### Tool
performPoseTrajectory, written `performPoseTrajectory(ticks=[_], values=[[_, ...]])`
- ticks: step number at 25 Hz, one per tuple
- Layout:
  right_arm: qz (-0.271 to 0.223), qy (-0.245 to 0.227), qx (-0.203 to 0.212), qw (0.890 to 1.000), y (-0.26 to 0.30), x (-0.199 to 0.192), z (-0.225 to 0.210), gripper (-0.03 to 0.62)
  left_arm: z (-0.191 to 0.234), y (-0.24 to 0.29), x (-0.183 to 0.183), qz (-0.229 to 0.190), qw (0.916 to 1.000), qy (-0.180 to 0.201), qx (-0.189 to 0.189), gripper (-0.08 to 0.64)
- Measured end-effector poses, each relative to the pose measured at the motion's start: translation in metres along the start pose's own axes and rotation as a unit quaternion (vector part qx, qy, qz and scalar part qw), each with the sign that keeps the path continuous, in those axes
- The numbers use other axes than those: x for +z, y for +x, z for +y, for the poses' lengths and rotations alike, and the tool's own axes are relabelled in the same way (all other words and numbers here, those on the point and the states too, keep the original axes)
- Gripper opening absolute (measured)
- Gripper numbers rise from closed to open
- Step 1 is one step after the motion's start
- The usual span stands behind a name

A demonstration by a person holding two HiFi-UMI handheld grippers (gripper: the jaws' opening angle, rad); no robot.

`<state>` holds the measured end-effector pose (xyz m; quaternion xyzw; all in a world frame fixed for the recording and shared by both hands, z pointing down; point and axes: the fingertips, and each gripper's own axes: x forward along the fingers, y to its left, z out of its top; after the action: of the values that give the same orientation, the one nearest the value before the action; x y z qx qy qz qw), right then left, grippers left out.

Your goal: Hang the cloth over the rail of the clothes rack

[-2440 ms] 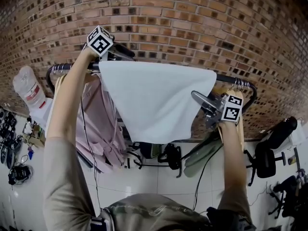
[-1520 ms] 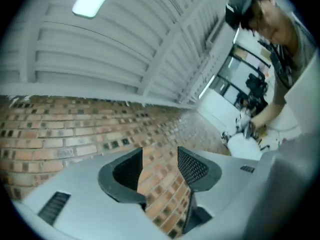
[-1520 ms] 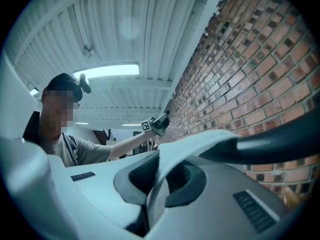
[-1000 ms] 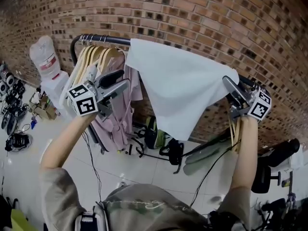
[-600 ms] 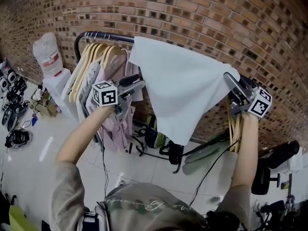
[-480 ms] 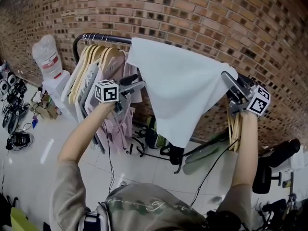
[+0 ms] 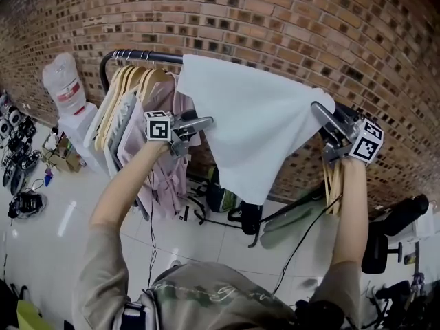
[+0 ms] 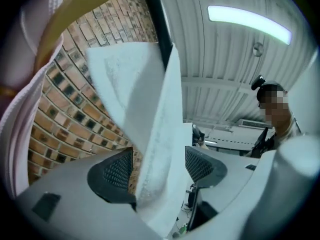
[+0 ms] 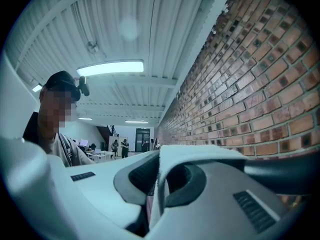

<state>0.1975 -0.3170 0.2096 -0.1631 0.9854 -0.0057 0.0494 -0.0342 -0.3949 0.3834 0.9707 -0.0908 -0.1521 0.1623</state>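
Two grippers, two states. The right gripper (image 7: 320, 113) is clamped on the white cloth's (image 7: 254, 129) right corner, up by the rail (image 7: 137, 55). The left gripper (image 7: 203, 124) has just been opening its jaws; the cloth's left edge hangs loose between them, pads (image 8: 117, 170) not pressing it. The cloth lies over the rail and sags to a point on the near side. Risk: it looks front-heavy, so if the right lets go now it likely slides off. A left-side tug could also drag it, or snag the pink garment (image 7: 165, 177) beside it.
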Motion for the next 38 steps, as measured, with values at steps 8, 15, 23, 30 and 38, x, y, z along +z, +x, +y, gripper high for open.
performPoseTrajectory(ticks=[8, 15, 23, 30, 38], values=[[-0.004, 0.005, 0.0, 1.0, 0.0, -0.001, -0.001, 0.018, -0.026, 0.014, -0.004, 0.032, 0.9981, 0.0, -0.052, 0.321], [-0.003, 0.008, 0.002, 1.0, -0.002, -0.005, -0.002, 0.018, -0.026, 0.01, -0.006, 0.04, 0.998, 0.021, -0.045, 0.177], [-0.002, 0.007, 0.003, 1.0, -0.003, -0.005, 0.002, 0.018, -0.04, -0.01, -0.001, 0.051, 0.9969, 0.02, -0.056, 0.025], [-0.005, 0.009, 0.006, 1.0, -0.007, -0.004, 0.004, 0.018, -0.076, -0.026, 0.036, 0.04, 0.9961, 0.049, -0.062, 0.021], [-0.025, 0.007, -0.001, 1.0, -0.016, -0.003, 0.007, 0.018, -0.088, -0.029, 0.109, 0.03, 0.9966, 0.075, -0.014, 0.021]])
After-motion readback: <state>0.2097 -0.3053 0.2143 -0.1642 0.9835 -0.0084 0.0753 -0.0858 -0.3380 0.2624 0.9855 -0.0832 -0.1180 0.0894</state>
